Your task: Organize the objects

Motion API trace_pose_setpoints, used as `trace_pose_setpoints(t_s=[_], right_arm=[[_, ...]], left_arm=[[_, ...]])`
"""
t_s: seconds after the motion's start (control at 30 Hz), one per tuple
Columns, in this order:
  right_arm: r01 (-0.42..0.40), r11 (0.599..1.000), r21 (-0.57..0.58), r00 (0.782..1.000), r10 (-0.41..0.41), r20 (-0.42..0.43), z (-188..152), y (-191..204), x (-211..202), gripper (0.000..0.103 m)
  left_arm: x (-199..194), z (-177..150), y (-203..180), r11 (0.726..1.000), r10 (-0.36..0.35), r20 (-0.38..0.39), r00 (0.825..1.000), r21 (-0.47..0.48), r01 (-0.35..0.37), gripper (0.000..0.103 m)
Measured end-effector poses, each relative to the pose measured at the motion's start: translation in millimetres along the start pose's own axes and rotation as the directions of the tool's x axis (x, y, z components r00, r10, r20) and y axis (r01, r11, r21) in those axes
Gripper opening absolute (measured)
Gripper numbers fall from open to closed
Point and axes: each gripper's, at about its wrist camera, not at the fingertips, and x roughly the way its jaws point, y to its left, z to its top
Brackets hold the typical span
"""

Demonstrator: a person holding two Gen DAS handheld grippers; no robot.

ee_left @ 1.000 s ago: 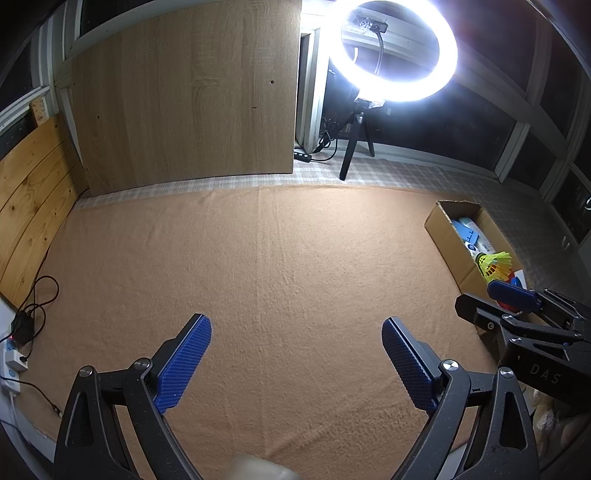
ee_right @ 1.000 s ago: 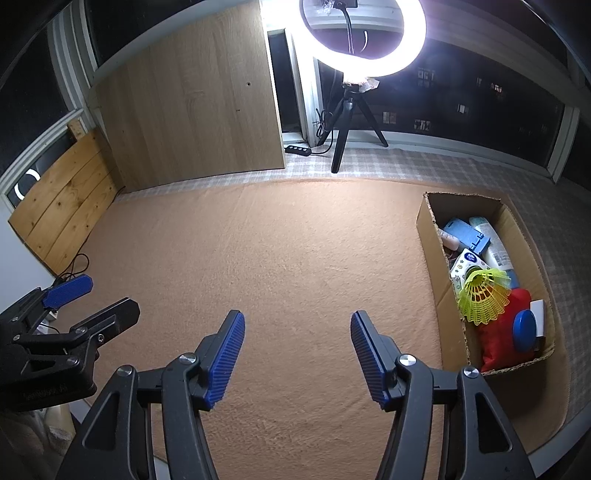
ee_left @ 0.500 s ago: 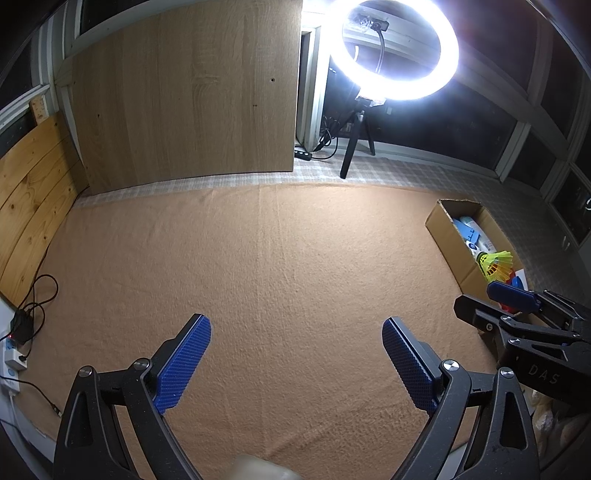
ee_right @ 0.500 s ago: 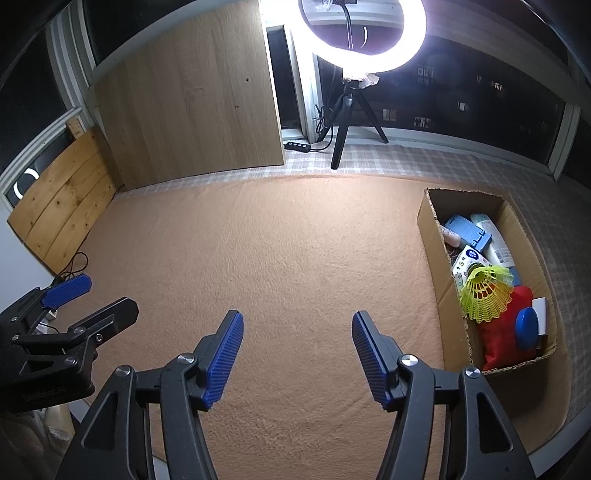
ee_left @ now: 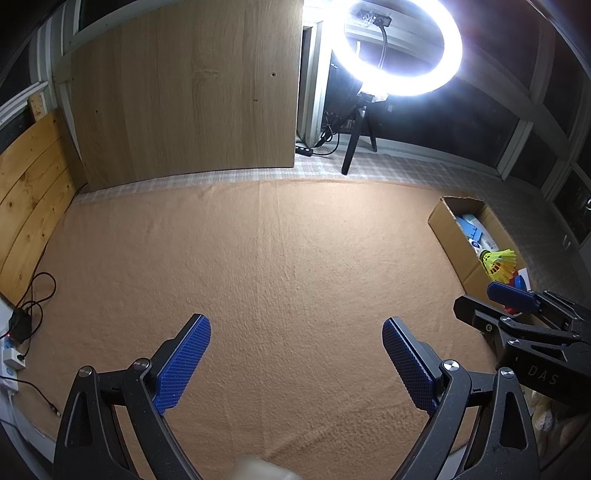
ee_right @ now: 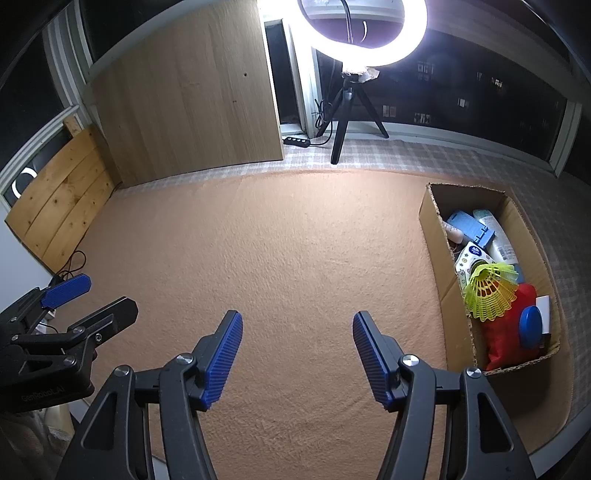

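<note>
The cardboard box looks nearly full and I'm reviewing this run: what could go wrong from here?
The yellow shuttlecock perches on top of the pile in the cardboard box, so adding anything may knock it out. The box sits near the blanket edge, so a nudge could shift it off.

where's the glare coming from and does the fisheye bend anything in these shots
Left wrist view: the ring light blows out to white with a halo, the windows go black, and the blanket edge bows. Right wrist view: same glare from the ring light; the cardboard box stays evenly lit and sharp, its walls curve, and the corners darken.
</note>
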Motion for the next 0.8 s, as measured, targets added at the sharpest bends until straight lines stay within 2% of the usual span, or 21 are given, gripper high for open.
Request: trace_pose_setpoints(t_s=[0.8], right_arm=[[0.002, 1.0, 0.0, 0.999, -0.002, -0.035, 2, 4, 17, 0.06]], left_arm=[[16, 1, 5, 1.0, 0.005, -0.025, 1.0, -0.009, -0.006, 0.098]])
